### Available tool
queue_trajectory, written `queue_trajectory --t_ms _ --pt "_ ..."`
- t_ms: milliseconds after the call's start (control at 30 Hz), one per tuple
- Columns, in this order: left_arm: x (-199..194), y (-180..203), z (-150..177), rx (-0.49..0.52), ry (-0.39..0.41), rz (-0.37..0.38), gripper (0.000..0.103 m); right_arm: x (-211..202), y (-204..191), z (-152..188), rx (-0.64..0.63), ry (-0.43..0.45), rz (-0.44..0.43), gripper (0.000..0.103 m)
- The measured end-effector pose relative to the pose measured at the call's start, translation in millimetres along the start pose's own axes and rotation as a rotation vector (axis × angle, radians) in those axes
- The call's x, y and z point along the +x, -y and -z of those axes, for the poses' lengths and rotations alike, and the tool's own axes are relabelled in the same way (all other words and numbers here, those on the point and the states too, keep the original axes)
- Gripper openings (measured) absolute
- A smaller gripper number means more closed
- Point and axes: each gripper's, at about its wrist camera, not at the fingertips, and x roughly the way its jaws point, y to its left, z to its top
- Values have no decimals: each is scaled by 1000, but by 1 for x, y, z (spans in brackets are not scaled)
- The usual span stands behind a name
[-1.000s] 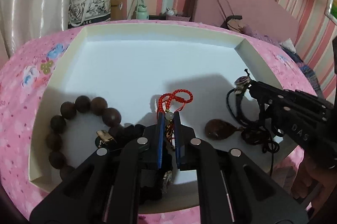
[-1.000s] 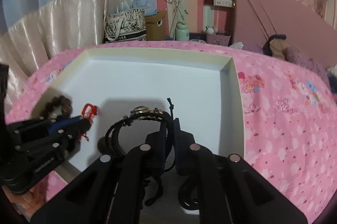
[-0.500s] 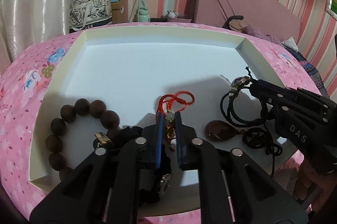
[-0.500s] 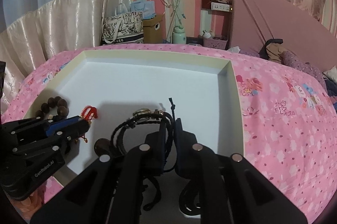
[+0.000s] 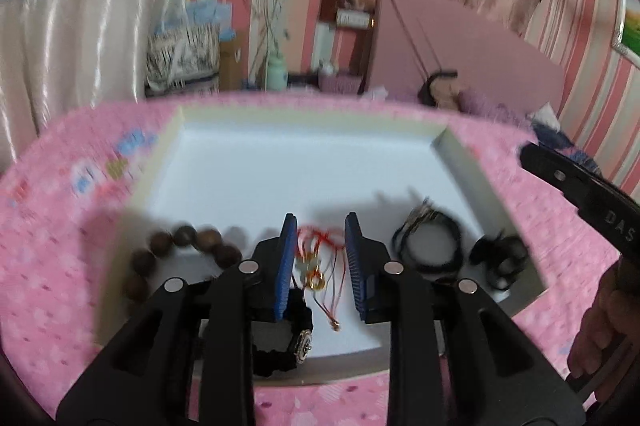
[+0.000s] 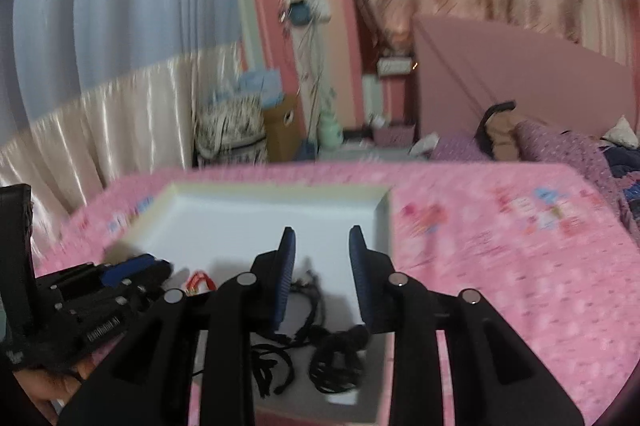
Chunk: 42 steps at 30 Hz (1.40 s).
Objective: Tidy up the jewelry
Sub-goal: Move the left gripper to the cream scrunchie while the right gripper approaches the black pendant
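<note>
In the shallow white tray (image 5: 460, 161) on the pink bedspread (image 5: 52, 266), all the jewelry lies along the near edge. Your left gripper (image 5: 318, 258) hangs above the red cord charm (image 5: 316, 266); its blue fingers (image 5: 286, 266) have just been opening and now stand apart, with the charm seen between them but not pressed by either pad. To its left the brown bead bracelet (image 5: 180, 246) curves on the tray floor, and a black strap with a small metal piece (image 5: 298, 338) lies under the left finger. To the right sit the black cord bracelet (image 5: 430, 246) and, near the tray's right wall, a dark tangle of cord (image 5: 500, 258).

Your right gripper (image 6: 322, 278) also has its fingers (image 6: 286, 278) parted after opening just now, nothing clamped between them; black cords (image 6: 312, 306) lie on the tray below them. Both views are blurred, so finer detail of the pieces cannot be told. Your hand (image 5: 600, 326) shows at the right edge of the left view.
</note>
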Motion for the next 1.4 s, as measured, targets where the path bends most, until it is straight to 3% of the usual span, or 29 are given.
queue_trajectory --t_ms 100,267,400,533,667,733,833,1100,1200,1400 --pt "-38 -4 -16 -5 63 -5 28 -31 13 -12 45 47 37 28" --pt "-99 -31 -23 -29 118 -40 31 -75 10 2 14 33 14 28" --pt "-143 -59 7 -5 148 -124 32 -105 3 59 50 -24 3 32" --pt "-168 -92 64 -15 81 -196 32 -107 -9 119 81 -141 -33 32" --pt "-174 -118 120 -79 -26 -167 32 -102 -27 147 67 -230 -75 32" --pt "-171 -127 139 -120 -74 -116 32 -101 -37 148 46 -243 -86 32" --pt "-169 -124 156 -111 -112 -109 32 -95 -52 149 23 -268 -109 32" --pt "-160 -114 157 -71 -120 -147 38 -63 -68 154 3 -348 -80 29" --pt "-161 -117 159 -75 -111 -160 39 -61 -68 155 8 -356 -98 20" --pt "-161 -126 161 -94 -118 -171 41 -70 -65 156 18 -331 -135 17"
